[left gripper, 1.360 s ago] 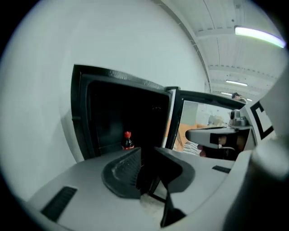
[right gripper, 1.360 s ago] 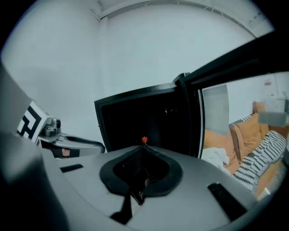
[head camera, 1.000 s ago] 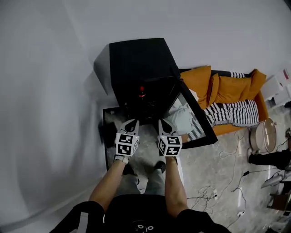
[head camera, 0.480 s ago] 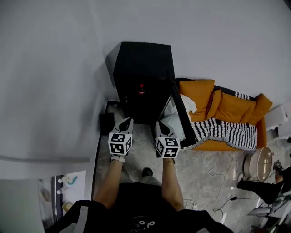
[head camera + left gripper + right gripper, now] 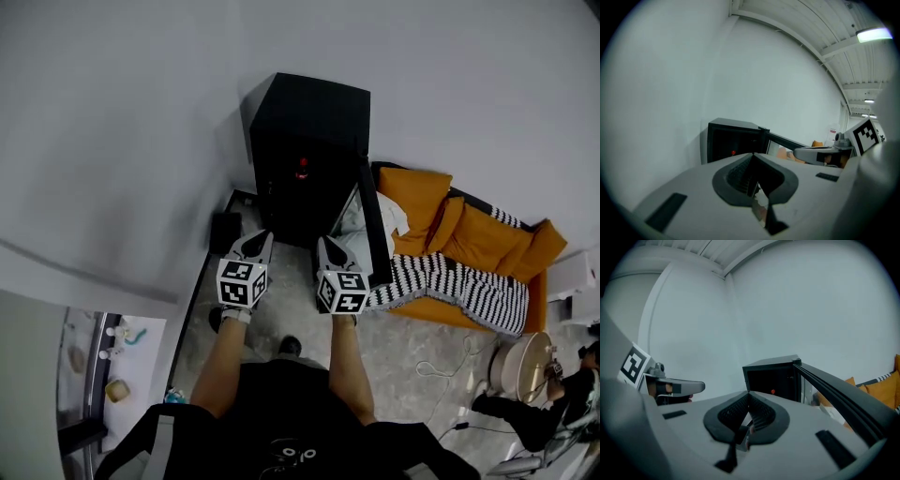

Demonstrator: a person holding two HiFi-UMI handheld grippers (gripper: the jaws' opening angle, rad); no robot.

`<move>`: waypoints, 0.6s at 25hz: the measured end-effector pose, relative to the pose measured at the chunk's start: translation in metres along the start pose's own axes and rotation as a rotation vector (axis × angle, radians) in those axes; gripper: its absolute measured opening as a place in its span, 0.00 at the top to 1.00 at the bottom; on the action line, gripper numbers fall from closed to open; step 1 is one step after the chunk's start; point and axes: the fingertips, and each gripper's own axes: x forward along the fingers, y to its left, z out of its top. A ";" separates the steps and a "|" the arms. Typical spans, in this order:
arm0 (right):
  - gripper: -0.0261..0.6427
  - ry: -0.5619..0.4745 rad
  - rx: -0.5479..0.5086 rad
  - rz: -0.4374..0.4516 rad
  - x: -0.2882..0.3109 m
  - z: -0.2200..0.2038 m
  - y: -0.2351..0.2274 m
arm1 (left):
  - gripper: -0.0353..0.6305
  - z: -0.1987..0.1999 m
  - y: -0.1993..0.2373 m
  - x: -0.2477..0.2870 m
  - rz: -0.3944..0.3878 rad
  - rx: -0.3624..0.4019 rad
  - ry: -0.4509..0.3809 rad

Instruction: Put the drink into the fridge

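Left tongs (image 5: 255, 244) and right tongs (image 5: 328, 246) are hanging side by side in front of the fridge (image 5: 309, 112), each pair pressed together with nothing between them, as both gripper views are showing. A small red thing (image 5: 302, 172), probably the drink though too small to tell for certain, is sitting deep inside the dark compartment. The placing is therefore judged done, with the door (image 5: 368, 220), swung wide to the right, awaiting closing. For that step the closed right tongs are best laid against the door's free edge, pushing in one steady arc and slowing as the seal is meeting the cabinet, sparing the drink a jolt. The fridge is a matte black box with square corners, its door showing a dark frame around a paler panel. The tongs are wearing smooth grey shells with ribbed dark pads (image 5: 761, 413). Beside the door an orange sofa (image 5: 478, 234) is carrying plump cushions and a black-and-white striped throw (image 5: 450, 281); the floor (image 5: 412, 337) is looking like mottled grey stone
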 end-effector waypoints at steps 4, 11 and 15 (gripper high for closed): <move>0.96 -0.004 -0.020 0.022 -0.002 0.007 0.003 | 0.94 0.006 -0.004 -0.001 0.000 0.002 -0.012; 0.96 -0.022 -0.078 0.054 -0.007 0.019 0.006 | 0.94 0.011 -0.002 -0.006 0.001 0.021 -0.019; 0.96 -0.036 -0.107 0.059 -0.014 0.029 0.001 | 0.94 0.018 0.005 -0.012 0.000 0.041 -0.025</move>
